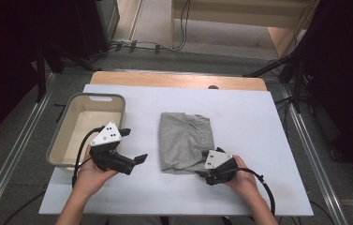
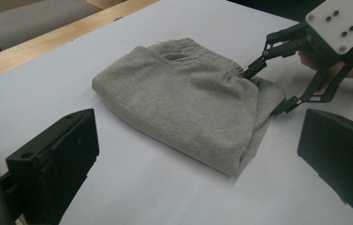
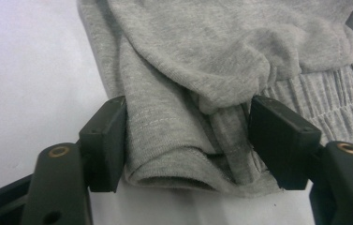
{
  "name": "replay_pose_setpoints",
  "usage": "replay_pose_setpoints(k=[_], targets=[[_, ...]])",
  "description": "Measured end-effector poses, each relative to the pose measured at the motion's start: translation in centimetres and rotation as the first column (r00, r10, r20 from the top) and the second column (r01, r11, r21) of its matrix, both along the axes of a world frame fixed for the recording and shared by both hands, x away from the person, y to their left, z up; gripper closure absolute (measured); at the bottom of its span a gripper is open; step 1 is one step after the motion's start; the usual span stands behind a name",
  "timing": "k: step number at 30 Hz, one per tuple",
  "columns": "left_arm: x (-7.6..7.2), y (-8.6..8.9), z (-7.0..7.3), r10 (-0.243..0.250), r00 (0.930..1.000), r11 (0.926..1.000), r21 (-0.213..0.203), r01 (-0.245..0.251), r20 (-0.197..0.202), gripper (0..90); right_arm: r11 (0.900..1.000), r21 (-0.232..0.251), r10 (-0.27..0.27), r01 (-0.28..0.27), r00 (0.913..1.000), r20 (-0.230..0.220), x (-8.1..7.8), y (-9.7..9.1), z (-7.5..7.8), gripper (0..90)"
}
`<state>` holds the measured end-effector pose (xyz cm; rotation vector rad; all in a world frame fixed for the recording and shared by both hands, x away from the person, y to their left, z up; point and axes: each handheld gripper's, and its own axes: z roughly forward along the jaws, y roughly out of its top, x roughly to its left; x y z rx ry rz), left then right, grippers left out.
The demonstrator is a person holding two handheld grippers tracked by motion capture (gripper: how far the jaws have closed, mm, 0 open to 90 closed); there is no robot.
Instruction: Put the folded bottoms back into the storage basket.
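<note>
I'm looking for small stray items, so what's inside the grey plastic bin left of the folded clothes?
The grey plastic bin shows a bare pale floor. Its near right corner is covered by the left hand-held gripper, so that part cannot be checked.

No legible text, label, brand, number or sign was found on any surface in the three views.
</note>
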<state>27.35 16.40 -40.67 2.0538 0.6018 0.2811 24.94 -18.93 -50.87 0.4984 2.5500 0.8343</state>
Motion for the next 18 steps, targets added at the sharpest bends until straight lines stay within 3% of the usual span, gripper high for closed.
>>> replay_pose_setpoints(k=[3, 4, 5, 6, 7, 12, 18], targets=[[0.00, -0.01, -0.01, -0.001, 1.0000, 1.0000, 0.000, 0.001, -0.001, 0.0, 0.9999, 0.001, -0.017, 0.017, 0.9999, -0.001, 0.10, -0.03, -0.01, 38.3], [0.00, -0.03, -0.02, 0.000, 1.0000, 1.0000, -0.002, 0.000, -0.001, 0.0, 0.9993, -0.008, -0.036, 0.036, 0.9994, 0.004, 0.10, 0.03, 0.01, 45.3], [0.00, -0.03, -0.02, 0.000, 1.0000, 1.0000, -0.002, 0.000, -0.001, 0.0, 0.9993, -0.008, -0.036, 0.036, 0.9994, 0.004, 0.10, 0.03, 0.01, 45.3], [0.01, -0.03, -0.05, 0.001, 1.0000, 1.0000, -0.003, -0.001, -0.002, 0.0, 0.9980, -0.020, -0.059, 0.060, 0.9980, 0.020, 0.11, 0.10, -0.02, 54.1], [0.03, -0.04, -0.07, 0.001, 1.0000, 1.0000, -0.002, -0.001, -0.003, 0.0, 0.9973, -0.020, -0.071, 0.071, 0.9972, 0.023, 0.11, 0.18, -0.04, 56.2], [0.05, -0.09, -0.14, 0.000, 1.0000, 1.0000, 0.003, 0.001, -0.005, 0.0, 0.9943, -0.013, -0.105, 0.105, 0.9944, 0.012, 0.13, 0.36, -0.07, 57.5], [0.05, -0.31, -0.25, -0.003, 1.0000, 1.0000, 0.004, 0.003, -0.005, 0.0, 0.9946, -0.023, -0.100, 0.101, 0.9948, 0.020, -0.01, 0.46, -0.12, 55.7]])
